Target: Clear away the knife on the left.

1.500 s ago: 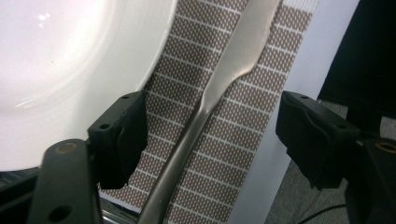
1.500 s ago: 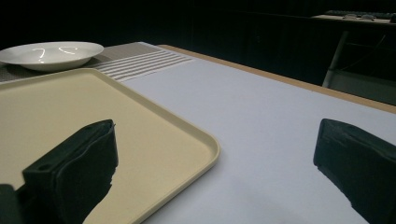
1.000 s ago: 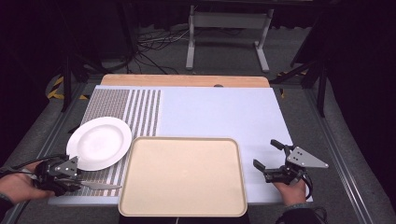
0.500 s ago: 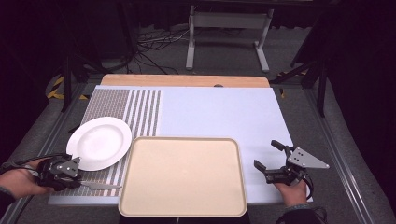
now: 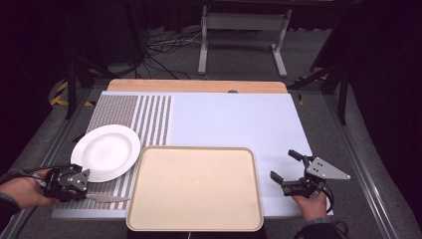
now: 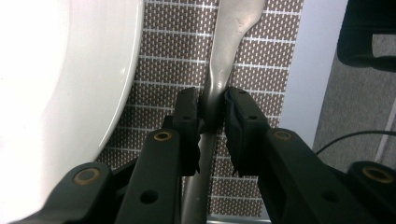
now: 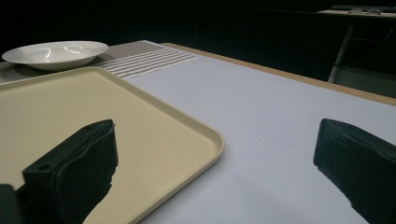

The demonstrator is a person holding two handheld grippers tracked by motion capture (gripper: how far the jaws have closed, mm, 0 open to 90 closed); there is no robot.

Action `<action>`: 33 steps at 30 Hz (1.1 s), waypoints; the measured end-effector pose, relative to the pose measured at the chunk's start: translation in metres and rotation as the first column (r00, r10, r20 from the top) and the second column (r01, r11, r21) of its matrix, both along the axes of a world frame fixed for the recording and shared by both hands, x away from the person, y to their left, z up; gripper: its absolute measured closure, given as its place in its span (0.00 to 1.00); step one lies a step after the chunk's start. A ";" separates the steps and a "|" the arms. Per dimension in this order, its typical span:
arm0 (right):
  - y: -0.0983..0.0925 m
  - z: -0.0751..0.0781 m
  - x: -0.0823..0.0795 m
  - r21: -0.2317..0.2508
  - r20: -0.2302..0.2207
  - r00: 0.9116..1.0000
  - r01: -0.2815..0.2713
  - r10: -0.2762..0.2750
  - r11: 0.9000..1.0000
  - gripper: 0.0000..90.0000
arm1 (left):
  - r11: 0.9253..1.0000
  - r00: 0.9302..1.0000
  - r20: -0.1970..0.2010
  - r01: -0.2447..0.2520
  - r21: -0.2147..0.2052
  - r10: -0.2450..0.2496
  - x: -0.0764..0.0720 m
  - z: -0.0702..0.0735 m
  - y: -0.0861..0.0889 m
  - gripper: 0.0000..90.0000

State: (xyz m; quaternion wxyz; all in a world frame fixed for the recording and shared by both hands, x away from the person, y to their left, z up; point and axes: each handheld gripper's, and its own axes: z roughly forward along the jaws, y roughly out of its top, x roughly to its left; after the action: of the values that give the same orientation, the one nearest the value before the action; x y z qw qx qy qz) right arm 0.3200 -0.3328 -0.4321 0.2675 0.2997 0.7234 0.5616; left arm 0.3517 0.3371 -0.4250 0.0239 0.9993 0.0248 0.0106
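Note:
My left gripper (image 5: 85,190) rests at the table's front left corner, shut on a silver metal utensil (image 5: 107,198) that lies on the striped mat and points toward the tray. In the left gripper view the jaws pinch the utensil (image 6: 229,46) at its narrow neck, with my left gripper (image 6: 212,105) just beside the rim of a white plate (image 6: 56,93). The plate (image 5: 105,152) sits on the mat left of a beige tray (image 5: 196,148). My right gripper (image 5: 284,164) stands open and holds nothing, right of the tray. In its own view, my right gripper (image 7: 215,154) spans the tray's corner (image 7: 205,140).
A pale blue mat (image 5: 234,119) covers most of the table, with a brown-and-white striped section (image 5: 134,112) at its left. A wooden edge (image 5: 199,85) runs along the far side. Beyond the table are a metal stand (image 5: 244,30) and cables (image 5: 159,45) on the floor.

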 end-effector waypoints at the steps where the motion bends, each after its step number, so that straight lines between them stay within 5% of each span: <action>1: 0.000 0.000 0.000 0.001 -0.002 1.000 -0.001 0.001 1.000 0.01 | 1.000 1.000 0.013 0.005 0.001 -0.005 0.000 0.000 0.000 0.86; 14: 0.000 0.000 0.000 0.004 -0.004 1.000 -0.005 0.005 1.000 0.01 | 1.000 1.000 0.005 0.008 -0.011 -0.008 0.001 0.000 0.002 0.89; 20: 0.000 0.000 0.000 0.005 -0.003 1.000 -0.002 0.002 1.000 0.01 | 1.000 0.999 0.034 -0.002 -0.014 0.003 -0.001 0.002 0.003 0.89; 33: 0.000 0.001 0.001 0.011 -0.001 1.000 -0.003 0.003 1.000 0.01 | 0.993 0.995 0.080 -0.046 -0.105 0.055 -0.007 0.028 0.012 0.89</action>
State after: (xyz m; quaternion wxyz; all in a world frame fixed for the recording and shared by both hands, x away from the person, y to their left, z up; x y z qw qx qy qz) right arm 0.3209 -0.3332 -0.4315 0.2647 0.3004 0.7210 0.5656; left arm 0.3449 0.3495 -0.3968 0.0761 0.9945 0.0497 0.0514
